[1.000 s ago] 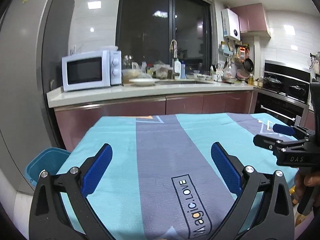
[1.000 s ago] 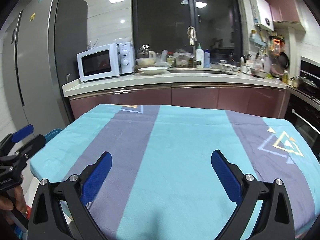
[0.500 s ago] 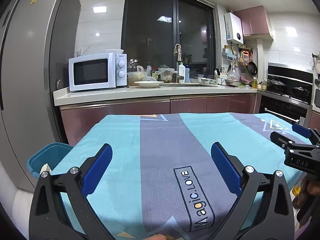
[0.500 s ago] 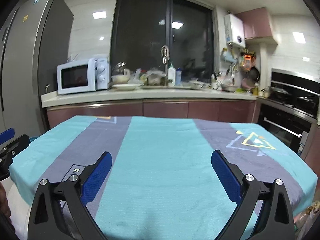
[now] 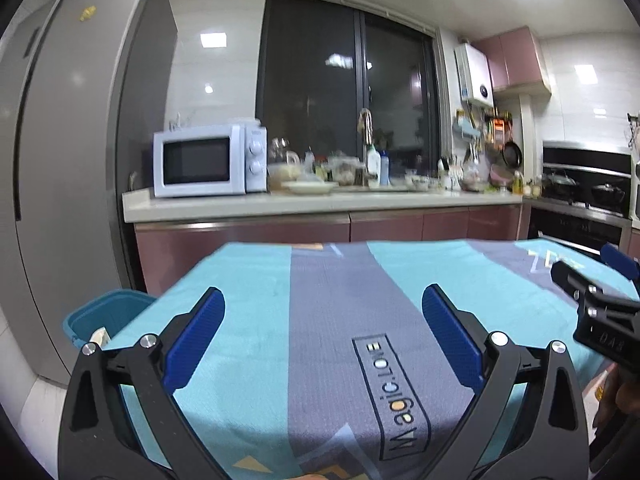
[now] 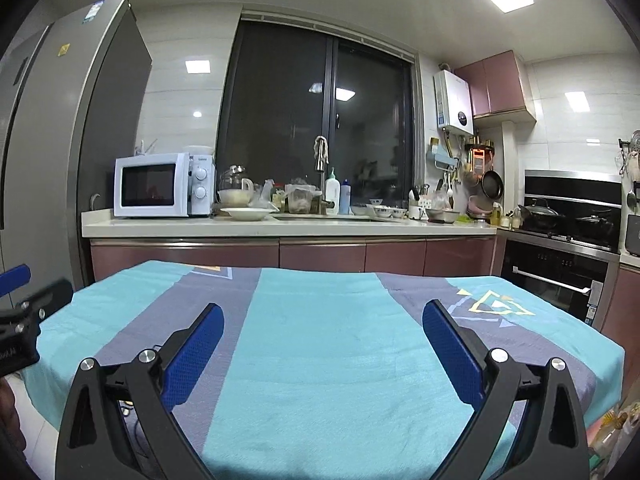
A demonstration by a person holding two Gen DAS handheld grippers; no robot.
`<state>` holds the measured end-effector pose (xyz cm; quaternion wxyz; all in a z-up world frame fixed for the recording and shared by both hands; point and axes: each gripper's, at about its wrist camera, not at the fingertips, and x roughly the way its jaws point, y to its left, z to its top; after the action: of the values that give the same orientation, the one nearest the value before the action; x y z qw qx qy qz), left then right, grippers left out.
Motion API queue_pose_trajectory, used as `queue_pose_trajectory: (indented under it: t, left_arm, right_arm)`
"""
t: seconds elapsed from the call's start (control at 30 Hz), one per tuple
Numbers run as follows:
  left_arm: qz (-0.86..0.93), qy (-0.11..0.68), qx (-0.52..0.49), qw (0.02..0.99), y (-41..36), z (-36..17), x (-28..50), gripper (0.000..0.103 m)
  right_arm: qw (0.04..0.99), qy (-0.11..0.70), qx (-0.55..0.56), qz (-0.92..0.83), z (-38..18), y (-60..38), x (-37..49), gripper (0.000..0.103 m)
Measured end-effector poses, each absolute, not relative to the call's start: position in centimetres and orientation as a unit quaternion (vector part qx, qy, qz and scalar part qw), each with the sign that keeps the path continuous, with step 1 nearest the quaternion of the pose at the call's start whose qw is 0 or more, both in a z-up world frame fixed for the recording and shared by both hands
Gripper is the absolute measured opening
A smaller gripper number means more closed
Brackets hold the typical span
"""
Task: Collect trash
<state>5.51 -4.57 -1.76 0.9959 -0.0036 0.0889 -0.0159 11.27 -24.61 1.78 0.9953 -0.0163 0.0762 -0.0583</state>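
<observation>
Two black hand-held grippers with blue finger pads, the left gripper (image 5: 323, 334) and the right gripper (image 6: 323, 346), both spread wide and holding nothing, hover above a table.

The table wears a turquoise and grey striped cloth (image 6: 328, 328), with no trash visible on it. Just beside the cloth's left edge stands a teal plastic bin (image 5: 100, 318) with a pale scrap inside. Beyond the cloth, a white microwave (image 5: 208, 165) sits on the counter.
</observation>
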Motion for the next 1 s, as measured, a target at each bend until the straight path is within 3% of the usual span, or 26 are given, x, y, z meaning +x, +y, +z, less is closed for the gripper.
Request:
queue_pose_trajectory:
  t: [1.0]
  left_arm:
    - [-0.007, 0.062, -0.012, 0.998, -2.7, -1.3, 2.9, 0.097]
  right_arm:
    - [0.996, 0.046, -0.010, -0.078, 2.8, -24.1, 7.7, 0.096]
